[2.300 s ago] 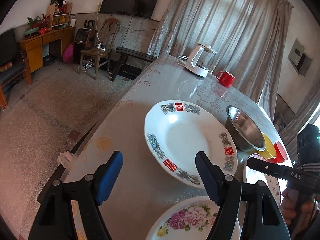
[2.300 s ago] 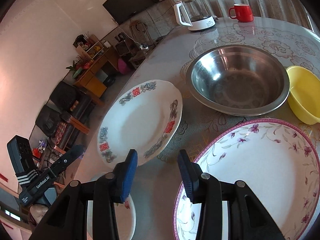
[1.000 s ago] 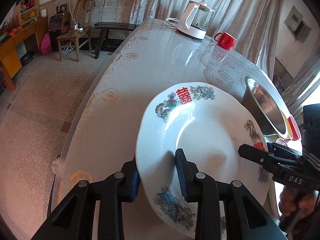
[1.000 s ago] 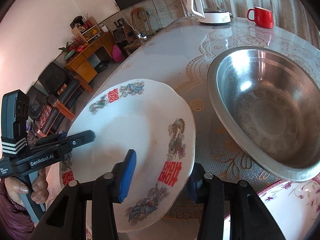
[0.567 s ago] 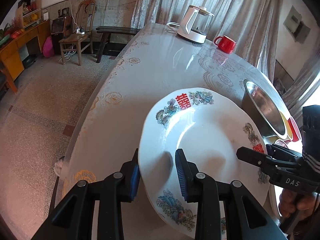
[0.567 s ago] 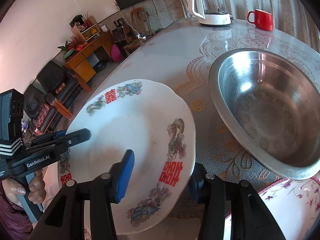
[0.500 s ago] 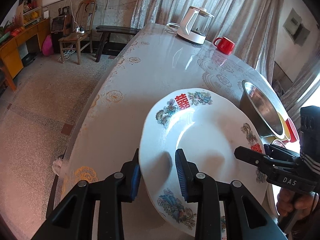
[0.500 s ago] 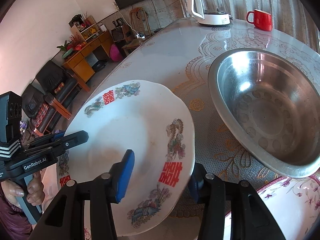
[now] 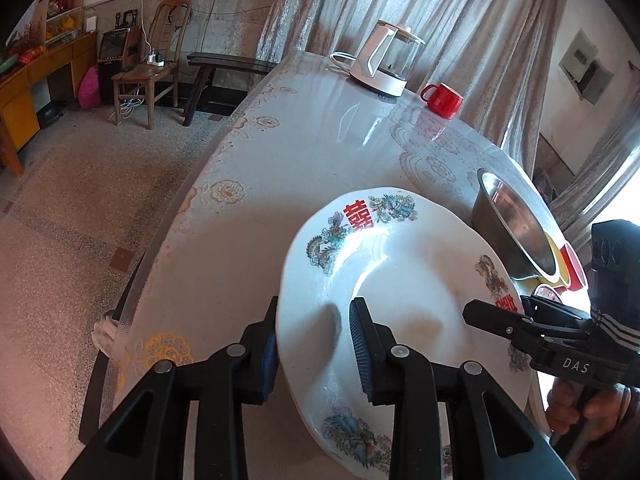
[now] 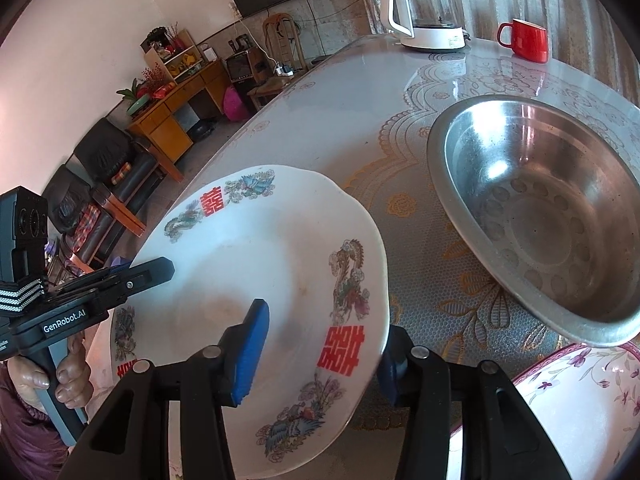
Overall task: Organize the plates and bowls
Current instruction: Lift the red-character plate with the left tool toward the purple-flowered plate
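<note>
Both my hand-held grippers clamp one plate.
Left hand-held gripper [image 9: 314,344] and right hand-held gripper [image 10: 320,350] pinch opposite rims of the white round porcelain plate with red characters [image 10: 256,264], beside the steel bowl [image 10: 540,216].

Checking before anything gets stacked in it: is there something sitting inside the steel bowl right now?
No, the steel bowl shows only its bare, dimpled metal bottom in the right wrist view, with nothing resting in it.
</note>
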`<act>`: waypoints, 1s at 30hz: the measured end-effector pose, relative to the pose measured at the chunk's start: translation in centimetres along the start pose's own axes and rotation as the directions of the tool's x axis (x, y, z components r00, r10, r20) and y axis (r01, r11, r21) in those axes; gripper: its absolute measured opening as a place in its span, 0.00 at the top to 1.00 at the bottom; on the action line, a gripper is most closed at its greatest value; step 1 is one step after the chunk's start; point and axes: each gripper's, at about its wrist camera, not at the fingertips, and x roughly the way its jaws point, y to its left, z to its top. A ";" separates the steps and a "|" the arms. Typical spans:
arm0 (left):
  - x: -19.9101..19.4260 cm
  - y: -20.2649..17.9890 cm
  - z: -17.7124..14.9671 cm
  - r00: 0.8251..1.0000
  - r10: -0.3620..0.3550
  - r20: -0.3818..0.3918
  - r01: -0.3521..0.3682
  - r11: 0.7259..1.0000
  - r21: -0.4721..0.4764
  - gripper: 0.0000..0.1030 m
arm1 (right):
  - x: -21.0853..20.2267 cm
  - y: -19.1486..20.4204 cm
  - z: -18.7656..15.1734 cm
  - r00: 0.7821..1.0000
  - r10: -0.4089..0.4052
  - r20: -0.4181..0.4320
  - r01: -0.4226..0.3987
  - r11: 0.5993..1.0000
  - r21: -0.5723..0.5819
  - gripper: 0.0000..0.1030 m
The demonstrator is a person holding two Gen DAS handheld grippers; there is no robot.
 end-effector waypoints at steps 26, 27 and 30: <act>-4.3 -1.9 -3.8 0.996 -0.036 0.084 0.030 0.997 0.076 0.70 | -2.3 -1.0 -2.8 0.995 0.076 0.057 -0.078 0.996 0.036 0.68; -4.4 -2.0 -3.9 0.995 -0.039 0.089 0.032 0.996 0.078 0.69 | -2.3 -1.0 -2.9 0.996 0.073 0.056 -0.075 0.997 0.030 0.69; -5.1 -2.4 -4.2 0.993 -0.048 0.109 0.037 0.995 0.094 0.69 | -2.4 -0.8 -3.2 0.995 0.077 0.055 -0.078 0.997 0.017 0.70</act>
